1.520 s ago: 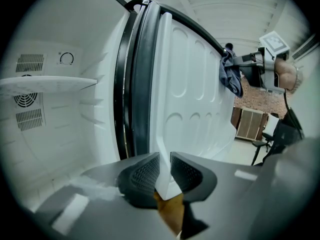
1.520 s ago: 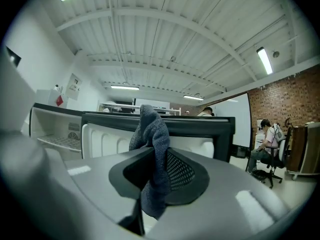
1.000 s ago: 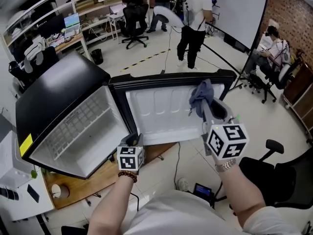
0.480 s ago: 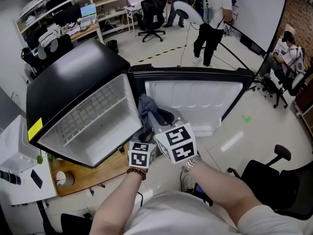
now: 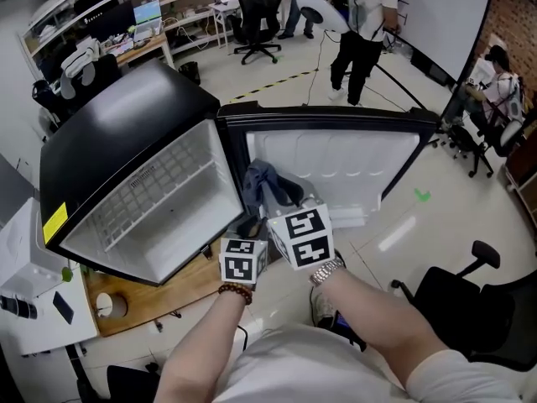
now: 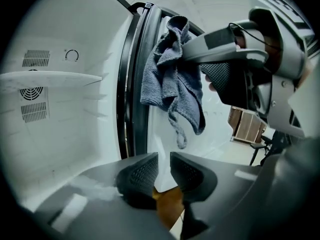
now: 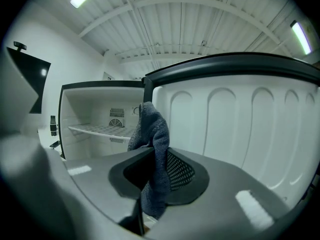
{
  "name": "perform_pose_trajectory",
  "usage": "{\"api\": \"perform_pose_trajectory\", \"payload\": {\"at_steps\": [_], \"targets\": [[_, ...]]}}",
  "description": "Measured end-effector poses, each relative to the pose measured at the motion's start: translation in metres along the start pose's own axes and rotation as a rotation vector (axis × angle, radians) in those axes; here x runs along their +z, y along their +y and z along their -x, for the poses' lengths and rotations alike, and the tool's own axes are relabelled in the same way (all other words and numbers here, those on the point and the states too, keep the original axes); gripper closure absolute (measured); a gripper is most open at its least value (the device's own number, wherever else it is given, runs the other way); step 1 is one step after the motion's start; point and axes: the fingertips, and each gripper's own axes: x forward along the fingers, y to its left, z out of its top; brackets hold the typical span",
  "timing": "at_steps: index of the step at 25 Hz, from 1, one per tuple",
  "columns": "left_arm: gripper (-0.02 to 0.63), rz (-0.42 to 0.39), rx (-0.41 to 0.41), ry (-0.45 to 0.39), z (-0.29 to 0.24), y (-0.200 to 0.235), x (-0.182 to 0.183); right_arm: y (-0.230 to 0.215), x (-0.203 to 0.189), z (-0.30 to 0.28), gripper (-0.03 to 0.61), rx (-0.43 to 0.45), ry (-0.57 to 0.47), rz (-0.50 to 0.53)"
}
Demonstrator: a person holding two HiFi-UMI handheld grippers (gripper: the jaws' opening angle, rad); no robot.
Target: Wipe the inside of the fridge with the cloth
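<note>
Status: wiping not started, going by the frames.

- right gripper (image 7: 155, 170) fingers are clenched on the cloth (image 7: 153, 134). They pinch only a narrow fold; most of it stands bunched above the fingers and a tail hangs below.
- The cloth is in the air in front of the hinge side of the fridge (image 5: 151, 204), between the open compartment and the door (image 5: 336, 170). It isn't touching any inner wall.
- left gripper (image 6: 163, 166) sits low, just beside the right one. Its fingers are slightly apart with nothing clamped; the door panel only shows through the gap.

Risks from here:
- Thin pinch plus wipe drag on the liner means the cloth may pull out of the fingers.
- The bunched cloth gives little contact area. The hard fingers could reach the wall before the fabric and scrape it.
- The loose tail could catch on the shelf (image 7: 100, 130) or the door seal on the way in.
- The two grippers are very close, so they could knock together when the right one swings into the compartment.
- Nothing holds the door, so a bump could swing it onto the arm.
</note>
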Motion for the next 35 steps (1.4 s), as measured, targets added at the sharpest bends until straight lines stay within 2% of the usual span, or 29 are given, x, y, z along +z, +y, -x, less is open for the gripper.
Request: {"api": "perform_pose_trajectory", "payload": {"at_steps": [5,14,35], "targets": [[0.54,0.016,0.011,-0.01,-0.001,0.001,0.003,-0.015,-0.011,0.002,0.515,-0.043,0.015,0.004],[0.54,0.02,0.027,-0.006,-0.001,0.004,-0.001,-0.067,-0.023,0.024,0.515,-0.158,0.025,-0.051],[0.54,0.039,0.036,-0.021,0.002,0.012,-0.004,-0.206,-0.054,0.122,0.515,-0.478,0.033,-0.135]]}}
